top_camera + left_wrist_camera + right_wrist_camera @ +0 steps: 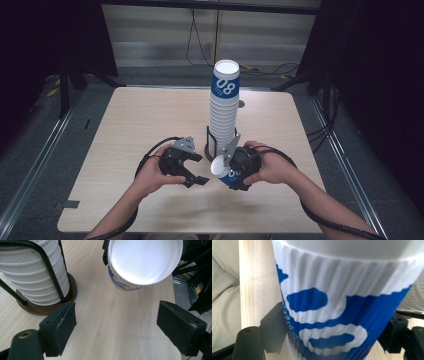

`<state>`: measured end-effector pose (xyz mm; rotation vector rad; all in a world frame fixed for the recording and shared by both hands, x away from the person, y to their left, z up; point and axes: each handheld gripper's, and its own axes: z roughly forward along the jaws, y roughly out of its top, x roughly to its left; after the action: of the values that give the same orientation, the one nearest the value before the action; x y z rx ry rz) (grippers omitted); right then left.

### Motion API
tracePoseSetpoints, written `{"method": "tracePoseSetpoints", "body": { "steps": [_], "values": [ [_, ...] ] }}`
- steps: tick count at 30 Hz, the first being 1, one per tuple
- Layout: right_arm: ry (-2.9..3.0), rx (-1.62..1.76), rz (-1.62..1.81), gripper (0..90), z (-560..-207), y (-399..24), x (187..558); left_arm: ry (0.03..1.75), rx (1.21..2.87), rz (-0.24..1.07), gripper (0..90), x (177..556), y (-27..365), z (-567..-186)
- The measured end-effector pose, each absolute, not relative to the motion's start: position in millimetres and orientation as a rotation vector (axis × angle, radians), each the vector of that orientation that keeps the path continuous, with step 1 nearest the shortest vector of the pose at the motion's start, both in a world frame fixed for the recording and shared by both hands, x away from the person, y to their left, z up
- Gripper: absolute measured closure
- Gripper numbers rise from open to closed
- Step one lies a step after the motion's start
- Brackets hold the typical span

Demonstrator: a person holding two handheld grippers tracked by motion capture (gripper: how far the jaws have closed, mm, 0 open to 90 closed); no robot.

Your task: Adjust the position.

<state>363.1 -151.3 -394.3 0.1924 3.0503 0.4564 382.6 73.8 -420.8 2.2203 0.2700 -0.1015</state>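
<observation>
A: Item 1, holder: black wire frame on a round brown base, near the middle of the table. Contents: a tall stack of cups, white ribbed, the top one blue with "08".

B: Item 2, single cup?

A: Blue and white, nothing visible inside but its white lining. It sits in the right gripper, just in front of the holder, above the tabletop.

B: Orientation?

A: Tipped on its side. Long axis roughly level, mouth toward the left gripper.

B: Jaws?

A: Right jaws clamped on the cup's blue wall, 1 each side. Left jaws spread wide, holding nothing, close to the cup's mouth.
</observation>
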Motion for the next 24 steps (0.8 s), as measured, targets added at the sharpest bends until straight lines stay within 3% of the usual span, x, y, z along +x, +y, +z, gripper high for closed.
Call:
{"method": "tracePoseSetpoints", "body": {
  "steps": [24],
  "values": [
    [3.061, 0.156, 0.456, 22.3, -398, -142, 364, 0.216, 2.203, -0.124, 15.7, 381, 63, -414]
  ]
}}
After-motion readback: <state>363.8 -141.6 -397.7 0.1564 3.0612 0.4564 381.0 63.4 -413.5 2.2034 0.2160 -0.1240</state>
